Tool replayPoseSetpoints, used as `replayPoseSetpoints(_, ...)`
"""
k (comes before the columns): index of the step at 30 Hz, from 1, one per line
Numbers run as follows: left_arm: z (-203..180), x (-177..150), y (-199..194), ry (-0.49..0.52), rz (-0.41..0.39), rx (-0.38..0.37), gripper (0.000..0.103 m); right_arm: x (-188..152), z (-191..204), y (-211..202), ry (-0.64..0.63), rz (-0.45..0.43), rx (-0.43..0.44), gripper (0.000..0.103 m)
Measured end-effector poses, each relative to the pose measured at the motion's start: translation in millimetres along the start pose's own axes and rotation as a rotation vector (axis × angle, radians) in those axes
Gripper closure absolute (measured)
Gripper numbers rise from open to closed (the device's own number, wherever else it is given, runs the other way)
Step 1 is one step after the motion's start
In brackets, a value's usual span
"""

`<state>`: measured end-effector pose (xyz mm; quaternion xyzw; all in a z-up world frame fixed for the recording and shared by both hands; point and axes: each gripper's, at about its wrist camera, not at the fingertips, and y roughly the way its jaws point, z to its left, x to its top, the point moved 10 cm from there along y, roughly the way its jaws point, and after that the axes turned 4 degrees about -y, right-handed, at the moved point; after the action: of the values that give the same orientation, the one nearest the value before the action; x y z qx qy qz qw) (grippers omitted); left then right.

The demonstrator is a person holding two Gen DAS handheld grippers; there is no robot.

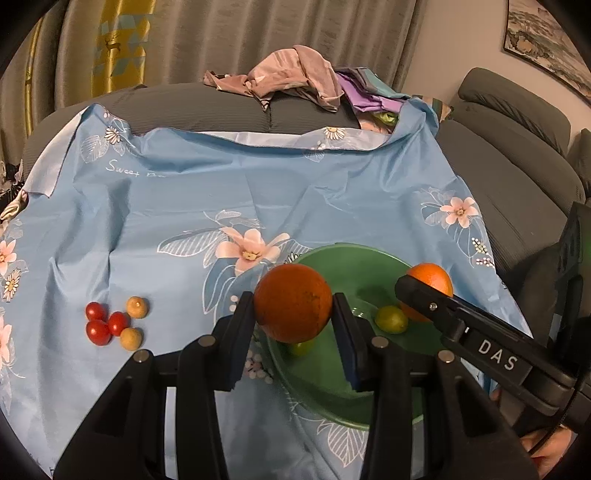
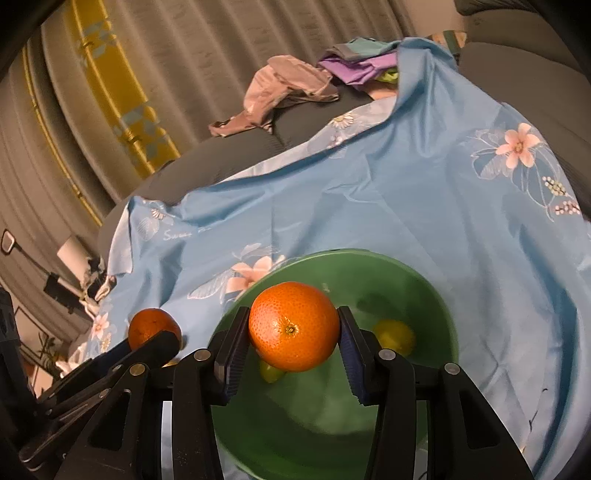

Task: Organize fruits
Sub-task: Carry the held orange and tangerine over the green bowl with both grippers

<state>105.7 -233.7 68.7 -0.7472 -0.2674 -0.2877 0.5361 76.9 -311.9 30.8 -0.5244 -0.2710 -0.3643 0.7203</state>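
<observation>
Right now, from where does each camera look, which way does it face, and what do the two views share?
Left wrist: sits behind the left tongs, looking forward and down at their darker orange above the green bowl's left rim; the right tongs enter from the right.
Right wrist: sits behind the right tongs, looking down into the green bowl past their bright orange; the left tongs show lower left.
Shared: both oranges, the bowl, the yellow-green fruit inside, the blue floral cloth.

Grey sofa point(image 1: 517, 177), beige curtains point(image 1: 258, 33)

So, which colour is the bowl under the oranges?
Green bowl; right wrist view shows it best.
</observation>
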Motion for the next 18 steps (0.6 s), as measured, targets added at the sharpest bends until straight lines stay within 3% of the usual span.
replayPoseSetpoints(18,-13.9,-6.8,26.1,0.016,0.050,-0.022,0.061,0.5,-25.6,2.7,0.042,0.010,-0.092,0.055)
